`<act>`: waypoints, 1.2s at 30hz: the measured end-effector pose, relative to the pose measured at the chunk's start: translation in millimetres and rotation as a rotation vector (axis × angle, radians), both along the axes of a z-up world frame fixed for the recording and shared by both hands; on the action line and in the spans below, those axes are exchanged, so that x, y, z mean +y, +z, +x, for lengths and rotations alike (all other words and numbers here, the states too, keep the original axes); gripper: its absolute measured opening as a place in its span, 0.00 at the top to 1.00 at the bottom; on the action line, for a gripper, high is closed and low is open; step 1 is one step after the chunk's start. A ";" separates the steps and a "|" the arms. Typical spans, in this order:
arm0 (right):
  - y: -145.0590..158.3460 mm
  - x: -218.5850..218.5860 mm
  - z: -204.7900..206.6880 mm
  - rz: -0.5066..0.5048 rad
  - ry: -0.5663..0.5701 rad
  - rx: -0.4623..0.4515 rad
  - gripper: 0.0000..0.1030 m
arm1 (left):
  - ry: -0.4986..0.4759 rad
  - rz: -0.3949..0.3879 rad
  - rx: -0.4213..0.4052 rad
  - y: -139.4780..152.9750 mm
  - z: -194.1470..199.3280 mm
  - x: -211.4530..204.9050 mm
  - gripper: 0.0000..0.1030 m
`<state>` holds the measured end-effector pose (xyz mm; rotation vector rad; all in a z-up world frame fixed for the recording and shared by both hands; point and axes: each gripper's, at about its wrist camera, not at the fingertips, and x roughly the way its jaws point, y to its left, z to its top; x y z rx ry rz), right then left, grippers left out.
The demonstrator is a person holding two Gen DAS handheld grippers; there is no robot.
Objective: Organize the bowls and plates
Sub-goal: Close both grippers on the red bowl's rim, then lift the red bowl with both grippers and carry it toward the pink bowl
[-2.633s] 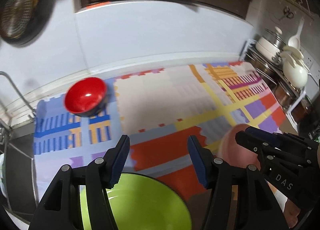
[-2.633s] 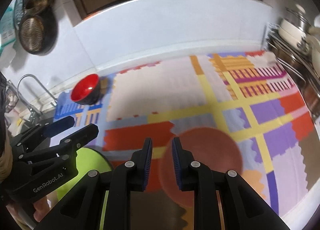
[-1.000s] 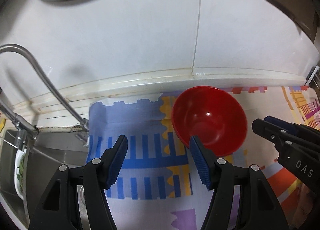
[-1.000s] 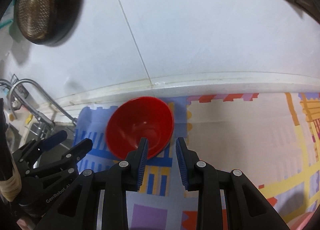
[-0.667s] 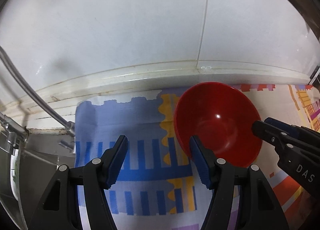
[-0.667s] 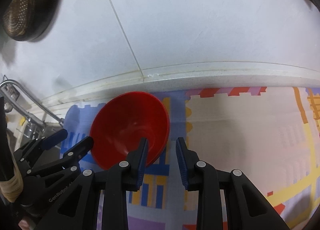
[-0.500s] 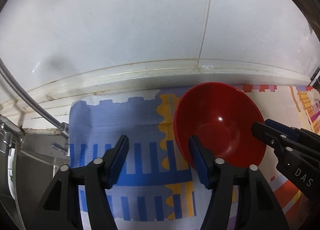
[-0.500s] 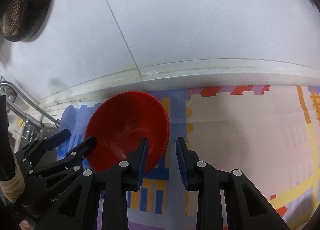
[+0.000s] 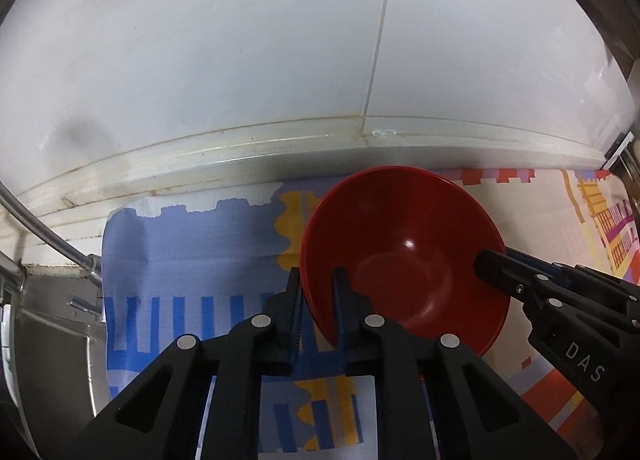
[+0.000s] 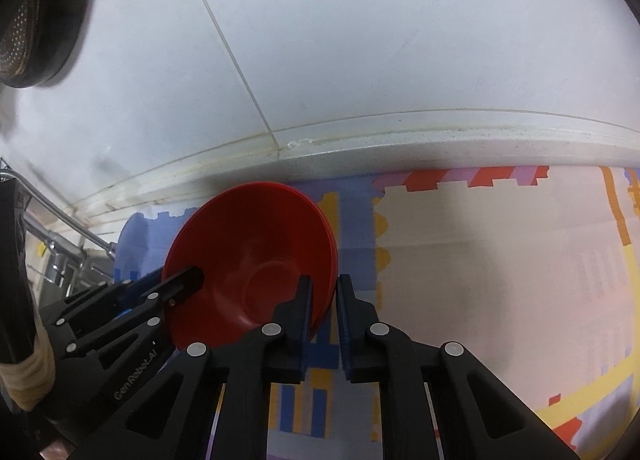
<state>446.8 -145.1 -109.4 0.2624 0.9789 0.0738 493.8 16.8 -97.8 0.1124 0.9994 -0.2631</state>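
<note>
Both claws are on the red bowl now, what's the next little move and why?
Probably lift the red bowl straight up, both hands together. The left claw is pinched on its left rim and the right claw on its right rim, jaws just closed, while the bowl sits on the patterned mat near the wall.

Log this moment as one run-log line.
stage: grasp | left tongs: just closed, shut on bowl rim | right tongs: just closed, shut on opposite rim | bowl: on mat, by wall

Patterned mat [image 9: 192,256], white tiled wall [image 9: 240,60], steel faucet [image 9: 48,240]
</note>
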 end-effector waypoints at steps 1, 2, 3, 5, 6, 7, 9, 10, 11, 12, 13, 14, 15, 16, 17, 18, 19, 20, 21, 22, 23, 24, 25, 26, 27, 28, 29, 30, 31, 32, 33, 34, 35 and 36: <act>-0.3 -1.1 0.2 0.006 -0.004 0.002 0.88 | 0.005 -0.004 0.004 0.7 -0.3 -0.3 0.86; -0.7 -2.0 0.3 0.012 -0.009 0.004 0.88 | 0.007 -0.007 0.006 0.8 -0.6 0.0 0.86; -0.7 -2.1 0.5 0.013 -0.013 0.007 0.88 | 0.009 -0.011 0.009 0.7 -0.7 -0.9 0.86; -0.2 -2.7 -0.4 0.012 -0.018 0.011 0.88 | 0.013 -0.013 0.014 2.6 -3.7 0.0 0.86; 0.5 -3.1 -1.5 0.014 -0.020 0.013 0.88 | 0.016 -0.019 0.014 4.4 -6.0 0.5 0.86; 1.8 -3.8 -3.2 0.018 -0.023 0.016 0.88 | 0.017 -0.025 0.011 6.2 -8.3 0.7 0.86; 6.4 -5.3 -8.1 0.022 -0.024 0.025 0.88 | 0.018 -0.033 -0.001 12.6 -15.7 0.4 0.86; 9.1 -6.5 -10.8 0.021 -0.025 0.020 0.88 | 0.017 -0.037 -0.007 16.2 -19.7 0.7 0.86; 12.4 -7.3 -14.1 0.019 -0.026 0.013 0.88 | 0.017 -0.039 -0.010 19.2 -22.5 2.3 0.86; 16.0 -8.4 -17.6 0.016 -0.026 0.007 0.88 | 0.016 -0.044 -0.015 22.9 -26.0 1.9 0.86; 19.6 -9.6 -21.1 0.013 -0.025 0.002 0.88 | 0.014 -0.050 -0.022 28.2 -31.5 1.0 0.86; 21.9 -11.0 -23.5 0.011 -0.026 -0.001 0.88 | 0.012 -0.053 -0.027 31.7 -35.0 1.7 0.86; 26.7 -12.6 -28.7 0.007 -0.026 -0.008 0.88 | 0.007 -0.057 -0.035 36.2 -39.7 0.0 0.86; 29.5 -13.8 -32.2 0.005 -0.026 -0.012 0.88 | 0.001 -0.059 -0.044 41.4 -45.5 -1.6 0.86; 32.9 -14.2 -36.1 0.001 -0.025 -0.016 0.88 | -0.003 -0.061 -0.049 45.4 -49.7 -3.8 0.86; 37.4 -16.1 -42.2 -0.003 -0.022 -0.021 0.88 | -0.008 -0.066 -0.056 50.2 -55.8 -5.5 0.86; 41.6 -20.0 -47.9 -0.004 -0.024 -0.026 0.88 | -0.011 -0.069 -0.062 55.1 -62.2 -7.2 0.86; 44.5 -21.5 -51.0 -0.005 -0.026 -0.028 0.88 | -0.016 -0.072 -0.069 59.1 -67.6 -8.7 0.86; 49.8 -24.3 -57.7 -0.007 -0.026 -0.036 0.88 | -0.021 -0.075 -0.075 62.7 -72.7 -12.3 0.86; 53.7 -26.2 -62.3 -0.008 -0.027 -0.044 0.88 | -0.022 -0.078 -0.078 65.7 -76.3 -15.1 0.86; 57.7 -28.7 -67.4 -0.011 -0.029 -0.051 0.88 | -0.025 -0.083 -0.082 69.8 -81.9 -18.6 0.86; 62.2 -30.6 -72.7 -0.015 -0.029 -0.056 0.88 | -0.028 -0.086 -0.085 71.8 -84.7 -22.0 0.86; 66.0 -32.4 -77.4 -0.017 -0.030 -0.062 0.88 | -0.034 -0.093 -0.090 75.7 -90.4 -25.0 0.86; 70.0 -34.8 -83.0 -0.020 -0.032 -0.070 0.88 | -0.039 -0.098 -0.092 77.9 -94.0 -28.1 0.86; 74.2 -37.3 -88.6 -0.027 -0.034 -0.078 0.88 | -0.045 -0.104 -0.095 81.2 -100.0 -31.4 0.86; 79.4 -40.5 -96.7 -0.039 -0.035 -0.087 0.88 | -0.050 -0.110 -0.098 82.6 -105.7 -35.6 0.86; 81.9 -42.0 -100.4 -0.041 -0.038 -0.093 0.88 | -0.057 -0.117 -0.103 86.9 -112.8 -39.8 0.86; 86.4 -45.9 -108.3 -0.049 -0.042 -0.102 0.88 | -0.061 -0.120 -0.104 88.8 -116.1 -41.2 0.86; 89.4 -48.7 -114.1 -0.056 -0.045 -0.105 0.88 | -0.068 -0.122 -0.108 91.4 -121.5 -45.4 0.86; 92.1 -52.0 -119.8 -0.056 -0.052 -0.110 0.88 | -0.075 -0.124 -0.113 93.9 -126.5 -49.3 0.86; 93.8 -53.9 -123.8 -0.055 -0.056 -0.113 0.88 | -0.082 -0.126 -0.117 96.8 -131.7 -53.2 0.86; 96.4 -57.7 -130.1 -0.058 -0.060 -0.117 0.88 | -0.090 -0.127 -0.121 99.7 -137.0 -57.5 0.86; 98.7 -61.5 -135.4 -0.059 -0.065 -0.123 0.88 | -0.099 -0.128 -0.126 102.4 -143.2 -62.4 0.86; 101.3 -65.1 -141.3 -0.059 -0.071 -0.130 0.88 | -0.108 -0.129 -0.129 104.1 -148.2 -66.3 0.86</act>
